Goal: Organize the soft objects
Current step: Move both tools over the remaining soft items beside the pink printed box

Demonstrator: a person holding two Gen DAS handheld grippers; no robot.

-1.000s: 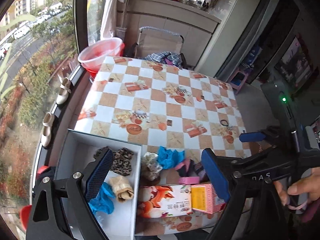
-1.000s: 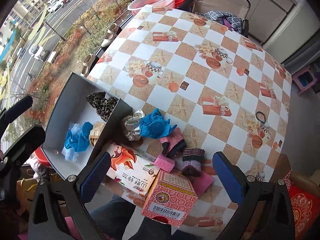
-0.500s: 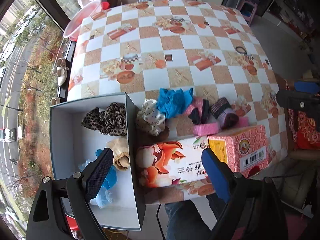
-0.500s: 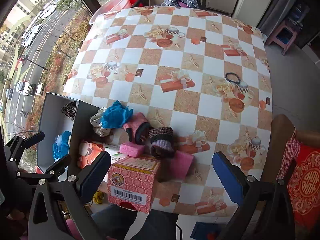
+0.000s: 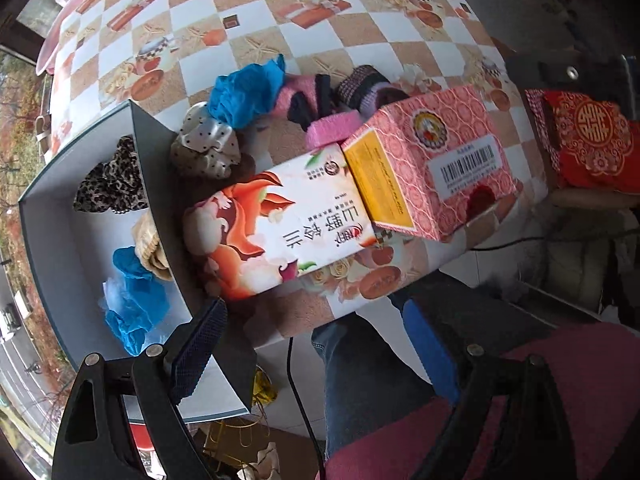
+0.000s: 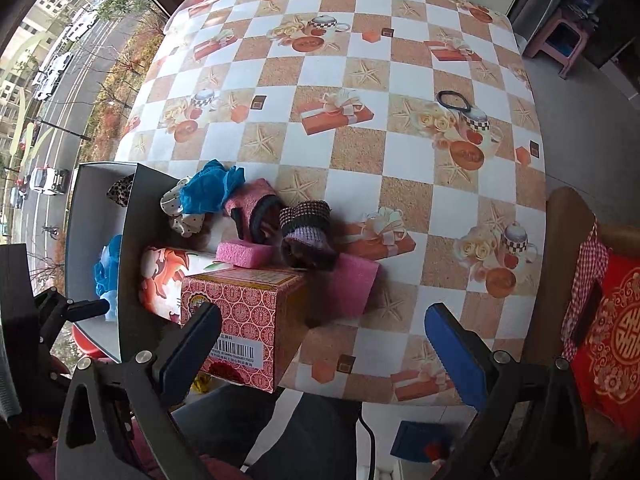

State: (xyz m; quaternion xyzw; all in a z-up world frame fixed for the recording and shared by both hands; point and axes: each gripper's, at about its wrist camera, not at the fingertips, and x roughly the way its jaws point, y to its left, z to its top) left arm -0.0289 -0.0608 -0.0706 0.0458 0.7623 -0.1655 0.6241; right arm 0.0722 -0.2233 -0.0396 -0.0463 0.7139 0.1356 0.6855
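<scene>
Left gripper (image 5: 316,340): fingers spread wide, nothing between them, held off the near edge of the checkered table (image 6: 360,152); right gripper (image 6: 324,344): likewise spread and empty, above the same edge. Grey box (image 5: 60,264), at the table's left corner: leopard-print scrunchie (image 5: 110,188), beige knit piece (image 5: 146,240), blue crumpled cloth (image 5: 132,300). Loose on the table beside the box: polka-dot scrunchie (image 6: 180,210), blue cloth (image 6: 210,192), pink sock (image 6: 250,208), striped knit sock (image 6: 306,232), pink sponge (image 6: 244,254), all behind two cartons, one fox-printed (image 5: 280,232), one pink (image 6: 240,320).
</scene>
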